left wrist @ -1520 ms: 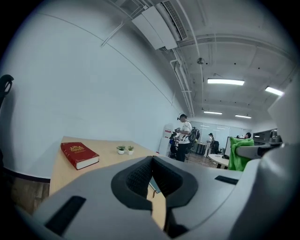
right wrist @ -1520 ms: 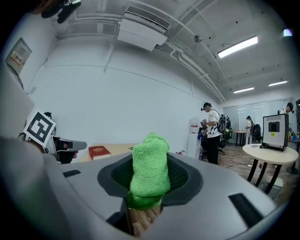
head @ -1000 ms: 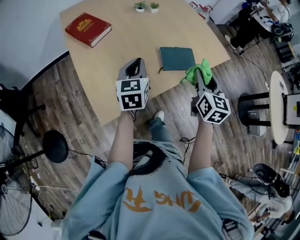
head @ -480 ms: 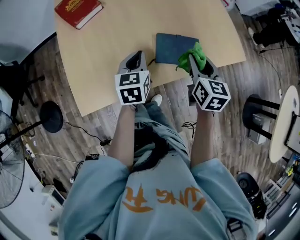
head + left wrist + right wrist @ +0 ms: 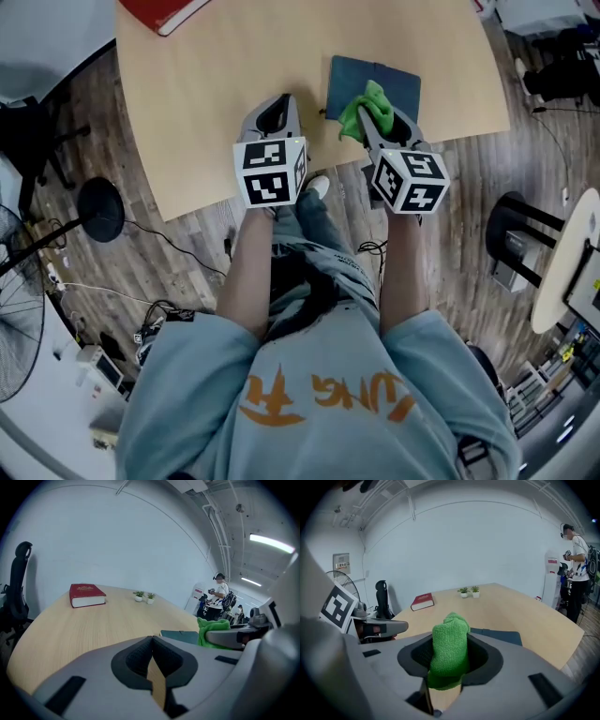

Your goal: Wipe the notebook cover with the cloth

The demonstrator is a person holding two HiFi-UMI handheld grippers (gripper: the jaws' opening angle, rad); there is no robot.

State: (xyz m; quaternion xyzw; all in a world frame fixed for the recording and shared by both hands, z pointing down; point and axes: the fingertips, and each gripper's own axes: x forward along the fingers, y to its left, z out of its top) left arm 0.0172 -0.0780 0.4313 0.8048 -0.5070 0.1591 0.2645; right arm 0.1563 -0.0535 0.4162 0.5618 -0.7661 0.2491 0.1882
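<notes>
A dark teal notebook (image 5: 386,82) lies closed near the front edge of the wooden table (image 5: 206,94). My right gripper (image 5: 368,114) is shut on a bunched green cloth (image 5: 359,105), which hangs over the notebook's near left corner. In the right gripper view the cloth (image 5: 450,651) fills the jaws, with the notebook (image 5: 501,636) just beyond it. My left gripper (image 5: 274,114) hovers over bare table to the left of the notebook, shut and holding nothing. The left gripper view shows its closed jaws (image 5: 151,641), the notebook (image 5: 180,636) and the cloth (image 5: 213,629) to the right.
A red book (image 5: 86,595) lies far back on the left, and two small potted plants (image 5: 144,596) stand at the far edge. A person (image 5: 576,569) stands beyond the table's right end. On the floor are a stool base (image 5: 98,211), a fan (image 5: 19,309) and a round side table (image 5: 562,272).
My right gripper has carried the cloth leftward from beside the notebook's right edge to above its near left corner. The left gripper keeps its place beside it.
</notes>
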